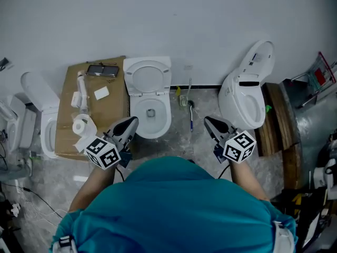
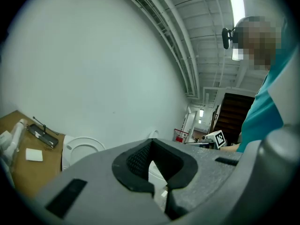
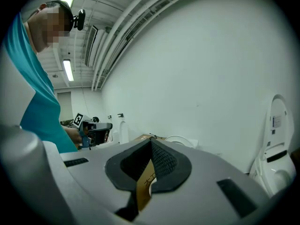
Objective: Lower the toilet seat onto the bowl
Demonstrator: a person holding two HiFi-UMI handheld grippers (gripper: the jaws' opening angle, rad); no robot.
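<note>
Well, left gripper (image 1: 128,124): jaws pressed together with nothing between them. In its own view (image 2: 151,148) the dark pads meet at the tips. It is held out level in front of the person (image 1: 174,210), near the front left of the bowl.
Right gripper (image 1: 212,124): jaws also closed and empty, and its view (image 3: 151,146) shows only the hollow between the pads. It sits off the bowl's right side, tipped a little downward.
Toilet seat (image 1: 131,79): upright, leaning back toward the white wall (image 1: 174,15) above the middle toilet. Neither gripper touches it. It also shows as a pale ring in the left gripper view (image 2: 82,149).
Bowl (image 1: 166,119): open and uncovered, straight ahead between the two grippers.
Cardboard box (image 1: 113,107): just beside the bowl on its left. It carries a white roll (image 1: 82,124) and some small oddments.
Brush (image 1: 190,115): on the floor (image 1: 200,146) just right of the bowl.
Second toilet (image 1: 245,96): further right, with its lid raised.
Third toilet (image 1: 45,125): far left, beyond the box.
</note>
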